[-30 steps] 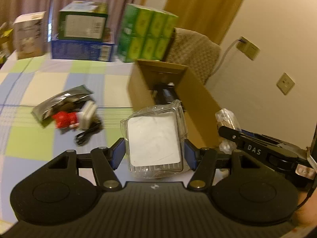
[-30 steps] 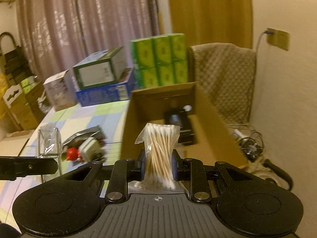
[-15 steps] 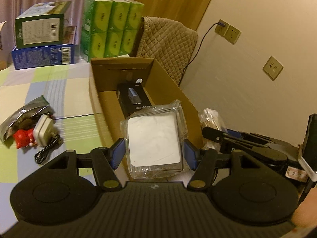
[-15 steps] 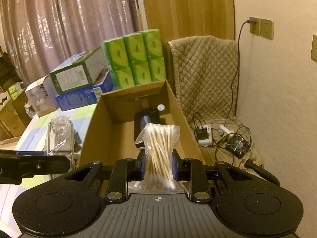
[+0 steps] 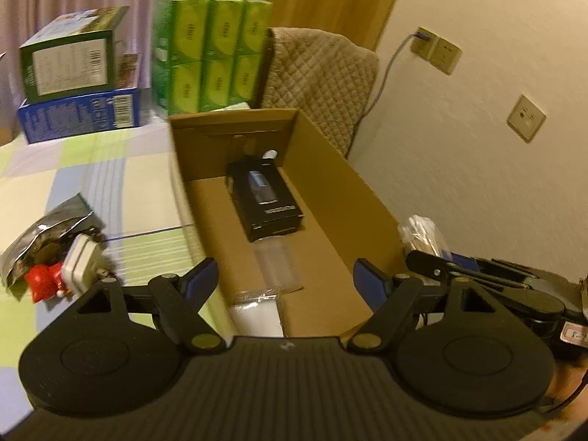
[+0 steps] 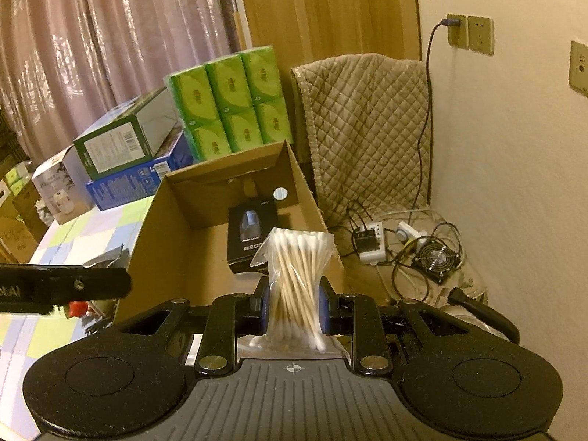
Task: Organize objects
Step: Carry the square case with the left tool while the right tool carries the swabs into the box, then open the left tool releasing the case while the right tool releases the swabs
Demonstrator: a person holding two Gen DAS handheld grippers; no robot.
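An open cardboard box (image 5: 235,119) (image 6: 165,235) stands on the checked bedspread with a black product box (image 5: 264,198) (image 6: 250,235) inside. My left gripper (image 5: 286,281) hangs open over the box's near end. The clear plastic case with a white insert (image 5: 262,307) lies loose in the box just below it. My right gripper (image 6: 294,310) is shut on a bag of cotton swabs (image 6: 297,279) at the box's near right corner. In the left wrist view the right gripper (image 5: 477,275) and its bag (image 5: 422,235) show outside the box's right wall.
A silver pouch (image 5: 44,235), a red toy (image 5: 42,283) and a white charger (image 5: 82,261) lie left of the box. Green tissue packs (image 5: 213,66) and stacked cartons (image 5: 73,88) stand behind. A quilted chair (image 6: 367,128), cables and a small fan (image 6: 435,259) are at the right.
My left gripper opened and let go of the clear plastic case, which dropped into the cardboard box. Both grippers moved in closer over the box; the right still holds the swabs.
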